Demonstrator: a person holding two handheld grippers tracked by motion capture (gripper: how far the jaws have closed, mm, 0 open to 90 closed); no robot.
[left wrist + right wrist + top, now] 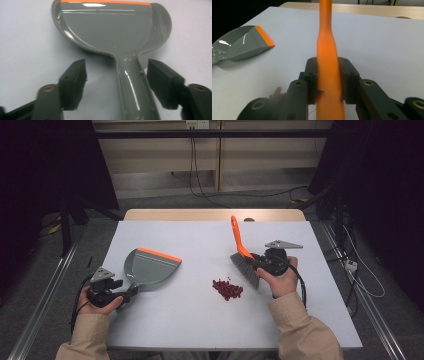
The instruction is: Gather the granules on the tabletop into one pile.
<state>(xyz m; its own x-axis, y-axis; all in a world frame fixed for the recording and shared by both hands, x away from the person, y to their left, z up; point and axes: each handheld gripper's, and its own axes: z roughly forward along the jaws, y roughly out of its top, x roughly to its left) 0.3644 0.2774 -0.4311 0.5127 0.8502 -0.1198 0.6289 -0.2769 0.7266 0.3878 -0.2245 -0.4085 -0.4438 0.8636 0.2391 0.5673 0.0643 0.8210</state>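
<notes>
A: Left gripper (127, 293) lies low on the table (200, 320), jaws half open around the grey dustpan (112, 30) handle, not pinching it.

B: Right gripper (255, 262) is clamped on the orange brush (327, 70), handle sticking up, bristles beside the red bits (227, 289).

Bright, even overhead light; glare on glossy dustpan (112, 30); soft blurred close-ups.

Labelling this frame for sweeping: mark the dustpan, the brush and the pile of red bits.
dustpan (150, 267), high view, on the grey scoop floor.
brush (238, 237), high view, on the orange handle.
pile of red bits (227, 289), high view, on the middle of the heap.
</notes>
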